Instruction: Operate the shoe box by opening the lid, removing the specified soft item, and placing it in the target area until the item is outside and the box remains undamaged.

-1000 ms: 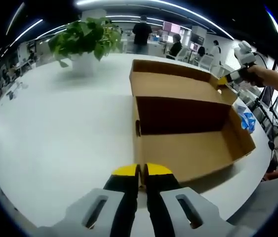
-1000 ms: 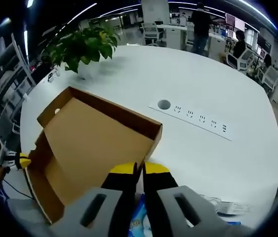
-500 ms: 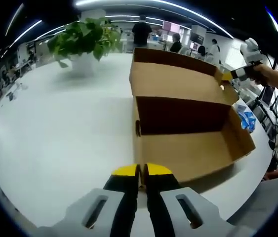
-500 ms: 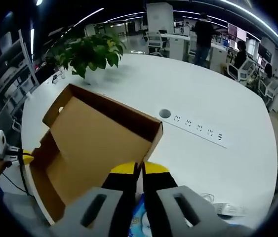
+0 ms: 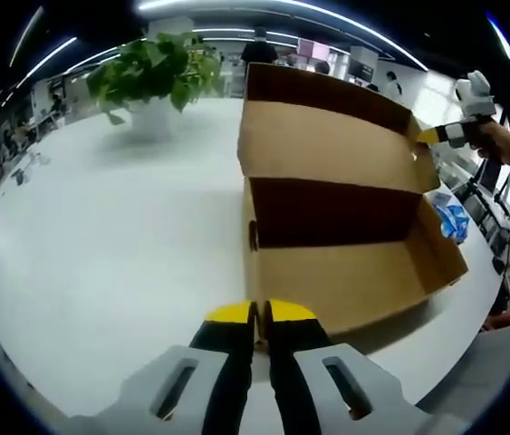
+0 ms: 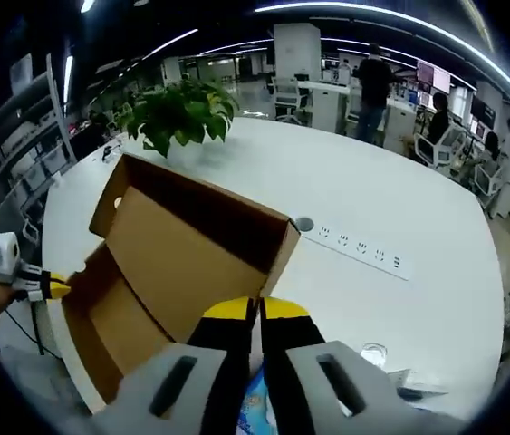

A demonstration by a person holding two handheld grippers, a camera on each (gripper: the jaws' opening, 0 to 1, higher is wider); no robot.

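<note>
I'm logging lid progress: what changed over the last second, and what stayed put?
The brown cardboard shoe box's lid swung up from laid back toward upright, lifted at its corner by the right gripper. The left gripper stayed shut at the box's near wall; the potted green plant didn't move.

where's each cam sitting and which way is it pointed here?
Left gripper view: rides the left gripper, shut on the box front wall, looking across its empty inside to the raised lid; a hand with the right gripper at right.
Right gripper view: rides the right gripper, shut on the lid's corner, looking down the lid to the table.
Shared: box, plant, table.
</note>
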